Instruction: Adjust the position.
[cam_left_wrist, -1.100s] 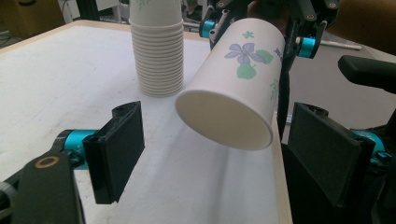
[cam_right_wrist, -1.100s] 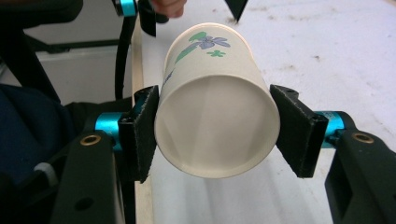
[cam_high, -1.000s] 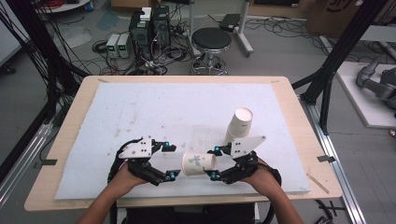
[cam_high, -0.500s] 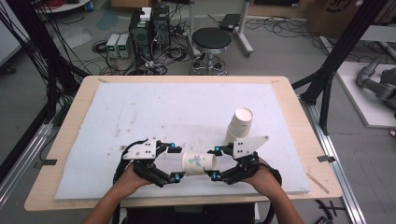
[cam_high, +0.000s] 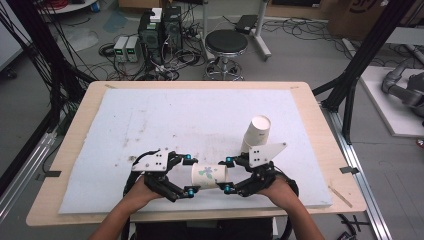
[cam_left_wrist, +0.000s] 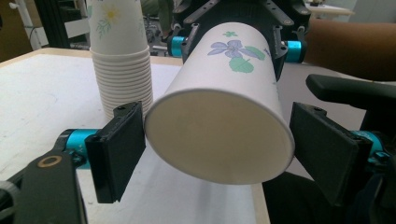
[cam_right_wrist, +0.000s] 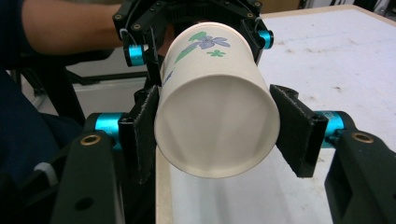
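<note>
Setting: workshop floor with cables, a stool (cam_high: 226, 42) and electronics behind; wooden bench (cam_high: 320, 120) topped by a white foam sheet (cam_high: 165, 120).
Item held: paper cup (cam_high: 210, 175) with a flower print, lifted over the near edge of the bench, at its middle.
Cup axis: lies level, running from hand to hand; one end faces each gripper.
Right gripper (cam_high: 229, 174): fingers (cam_right_wrist: 144, 135) pinch the cup's end from both sides, pads pressed on the wall.
Left gripper (cam_high: 189, 174): fingers (cam_left_wrist: 119, 149) spread on either side of the cup's other end, having just been closing in; one pad sits at the wall, the other stands off with a gap.
Stock: stack of cups (cam_high: 257, 134), leaning, right of centre and just beyond the right gripper.
Relation for next move: cup end lies directly between the left fingers, so squeezing alone should take it.
</note>
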